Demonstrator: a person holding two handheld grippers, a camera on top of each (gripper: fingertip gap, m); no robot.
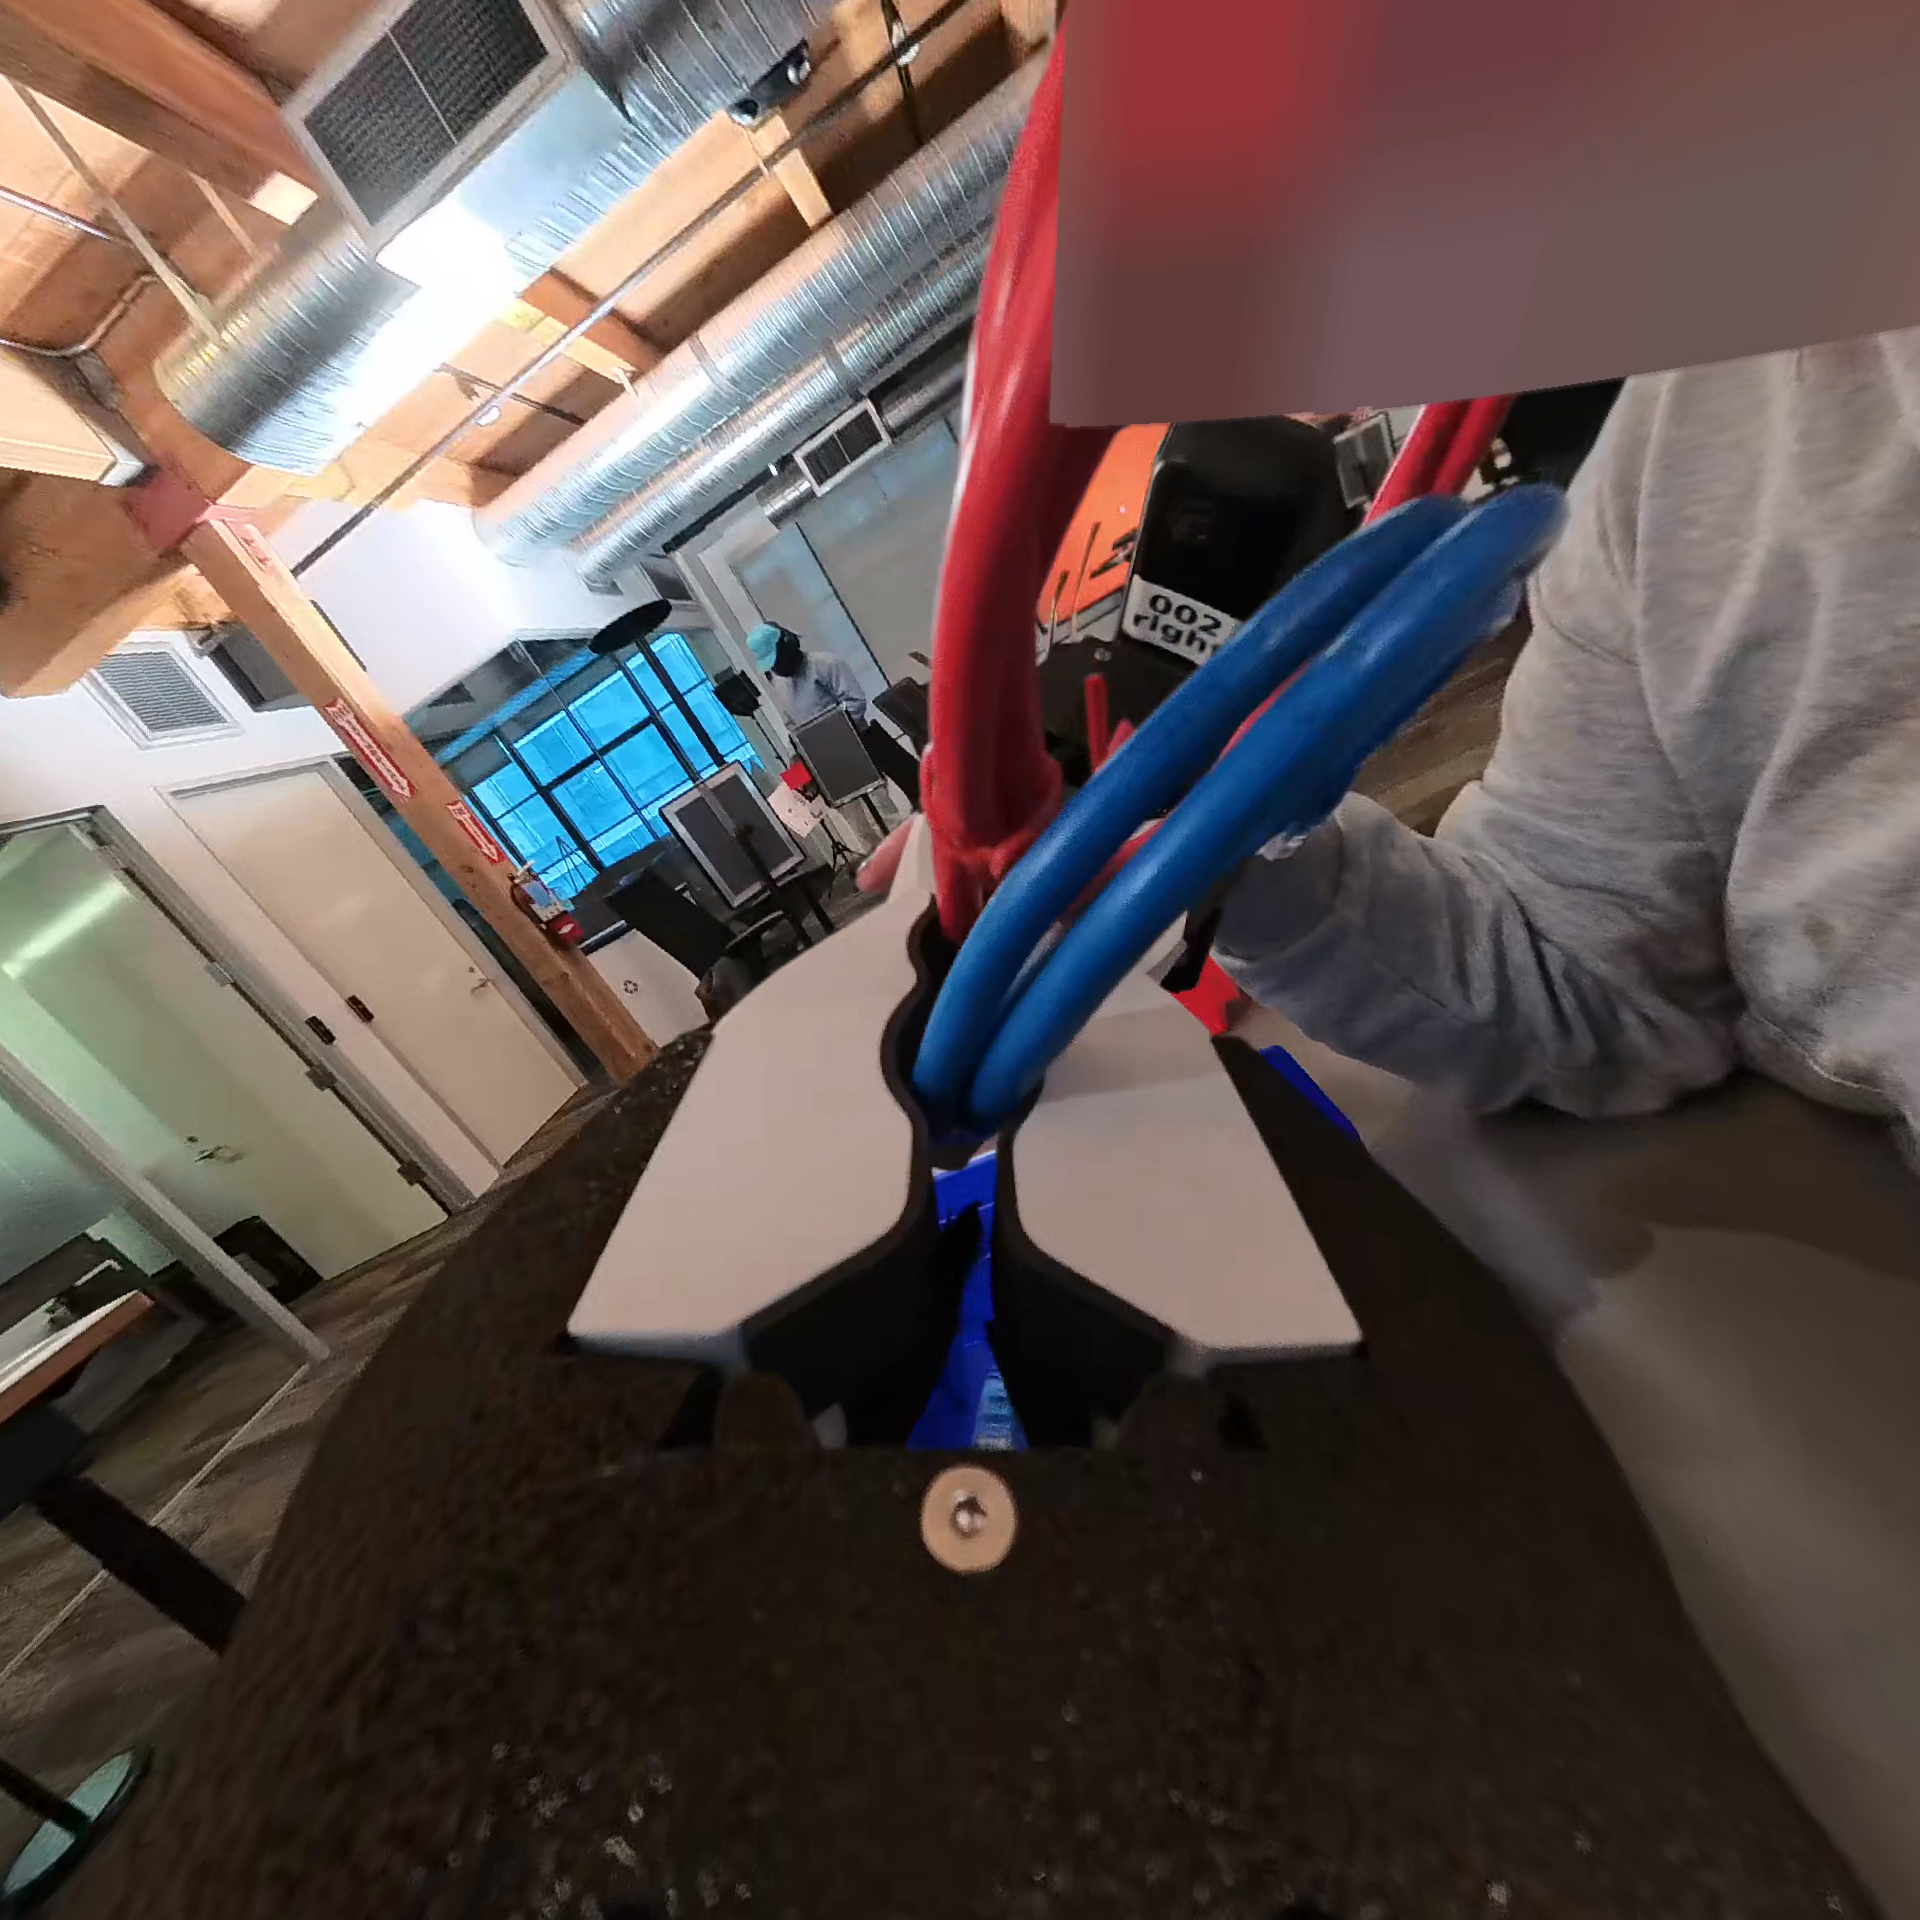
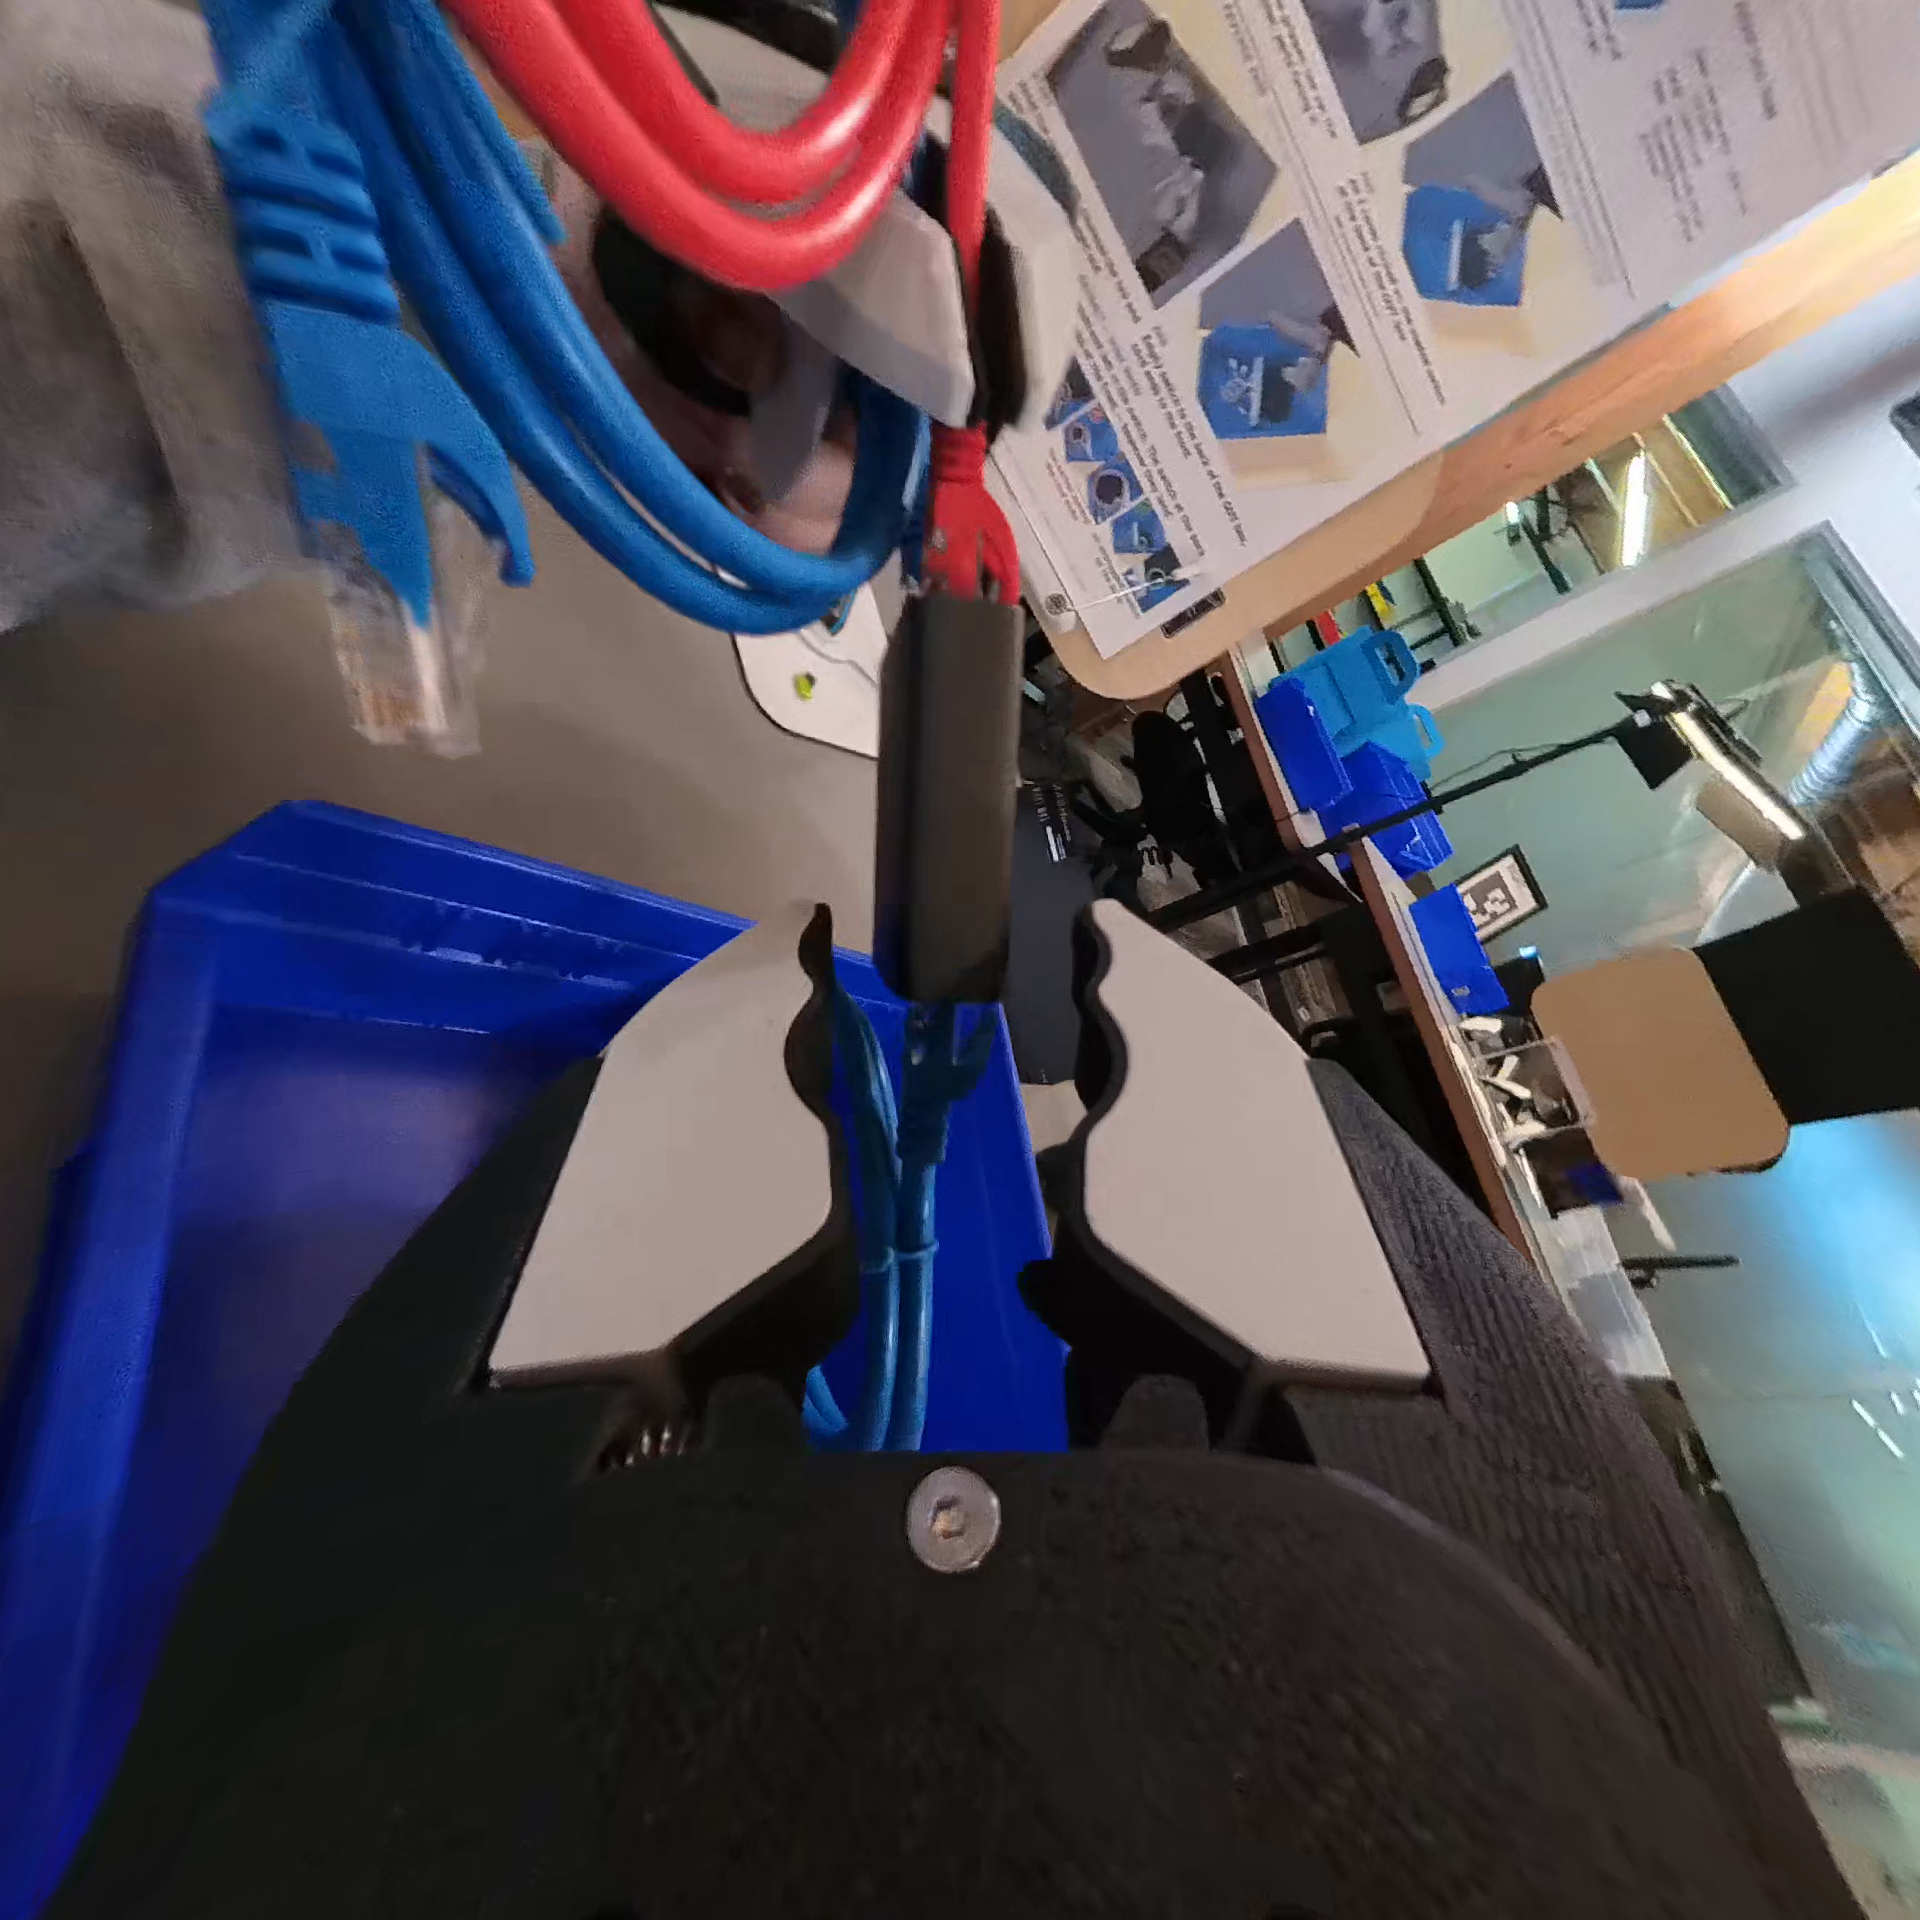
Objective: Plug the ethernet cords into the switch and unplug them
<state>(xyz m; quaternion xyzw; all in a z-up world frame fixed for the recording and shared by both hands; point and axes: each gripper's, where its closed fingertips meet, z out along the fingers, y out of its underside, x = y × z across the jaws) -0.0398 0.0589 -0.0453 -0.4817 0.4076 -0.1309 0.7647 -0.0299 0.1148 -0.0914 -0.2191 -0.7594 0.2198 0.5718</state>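
Blue and red network cables (image 1: 1195,821), coiled in loops, are what both views centre on, so I'll start there. The left gripper (image 1: 961,1039) has its grey jaws nearly closed and pinched on the doubled blue loop, with the red loops rising right beside them. The right gripper (image 2: 956,997) has its jaws spread wide and clamps nothing; a black inline coupler block (image 2: 948,800) hangs just past their tips, roughly centred between them, red plug (image 2: 961,520) in its far end and a thin blue cable (image 2: 914,1195) running from its near end back through the gap. Below those jaws sits a blue plastic bin (image 2: 312,1039). My guess on risk: the bundle hangs off one pinch point, so the smooth loops could slide out, or the dangling clear-tipped blue plugs (image 2: 384,582) could snag something. Also the thin blue cable between the open jaws could get nipped if they close. Cable jackets look glossy, round and springy, fairly stiff in their coils.
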